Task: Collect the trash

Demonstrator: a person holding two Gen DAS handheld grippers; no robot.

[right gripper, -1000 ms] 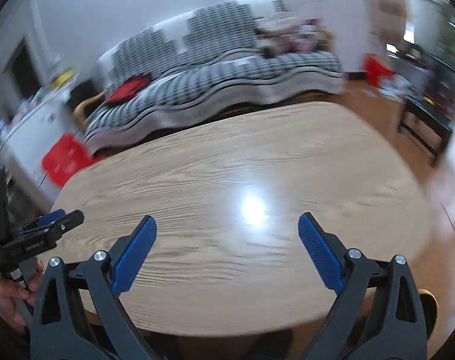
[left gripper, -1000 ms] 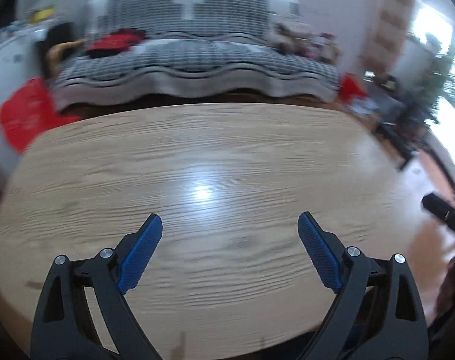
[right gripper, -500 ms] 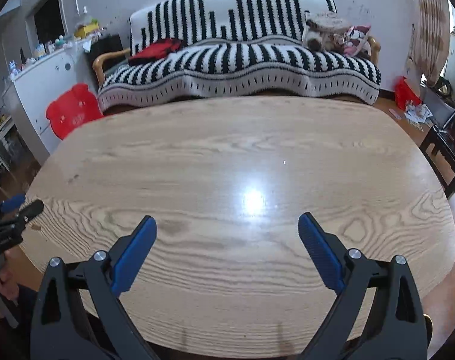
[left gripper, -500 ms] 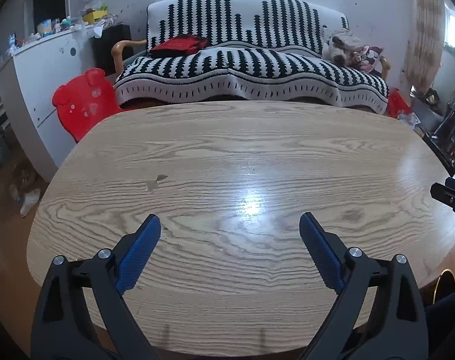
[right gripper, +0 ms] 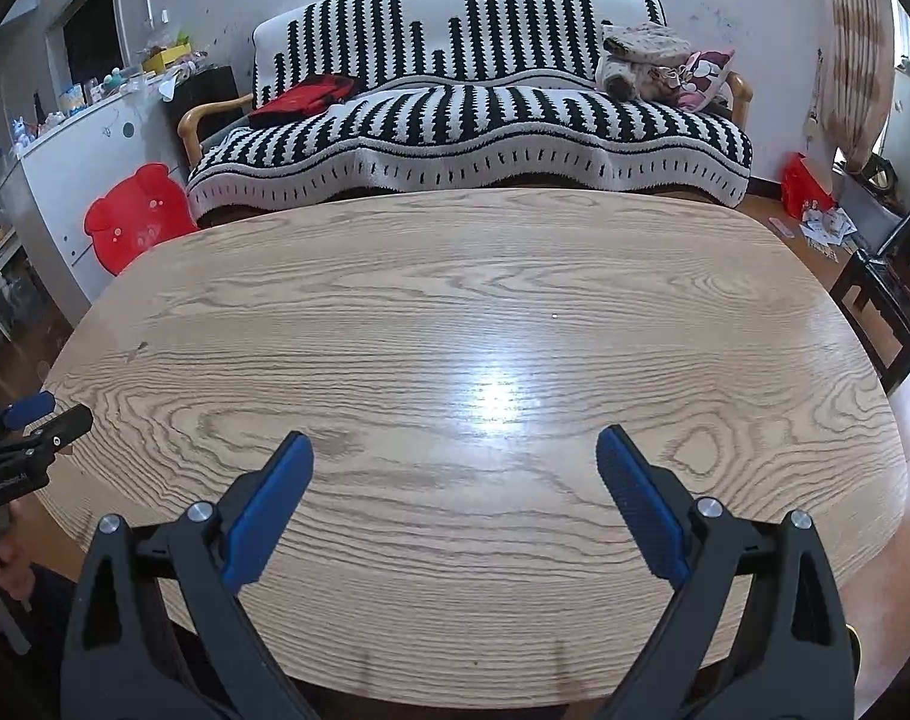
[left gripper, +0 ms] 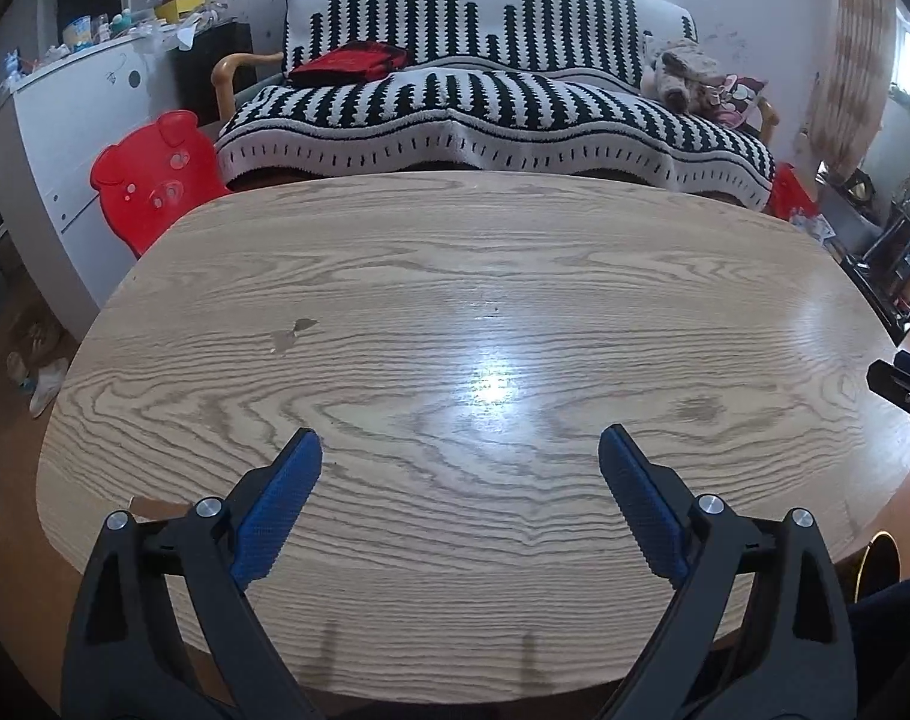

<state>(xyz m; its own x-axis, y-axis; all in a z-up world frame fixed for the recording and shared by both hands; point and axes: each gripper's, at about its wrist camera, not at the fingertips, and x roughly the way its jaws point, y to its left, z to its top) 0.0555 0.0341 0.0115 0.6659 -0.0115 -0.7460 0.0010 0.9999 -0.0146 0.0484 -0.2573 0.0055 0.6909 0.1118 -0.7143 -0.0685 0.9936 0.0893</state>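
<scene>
My left gripper [left gripper: 459, 450] is open and empty above the near edge of an oval wooden table [left gripper: 455, 276]. My right gripper [right gripper: 455, 450] is open and empty above the same table [right gripper: 455, 312]. No trash shows on the tabletop; only a small stain [left gripper: 293, 333] marks it at the left. The right gripper's tip shows at the right edge of the left wrist view [left gripper: 904, 387]. The left gripper's tip shows at the left edge of the right wrist view [right gripper: 29, 420]. Scattered papers [right gripper: 823, 228] lie on the floor at the far right.
A black-and-white striped sofa [left gripper: 490, 102] stands behind the table, with a red cloth [left gripper: 350, 63] and soft toys [left gripper: 688, 75] on it. A red pig-shaped stool [left gripper: 155, 177] and a cluttered white cabinet [left gripper: 65, 120] are at the left. Dark furniture [right gripper: 892, 282] stands at the right.
Both views have swung and steadied from blurred to sharp, now facing the table and sofa squarely. Both grippers stay open and empty.
</scene>
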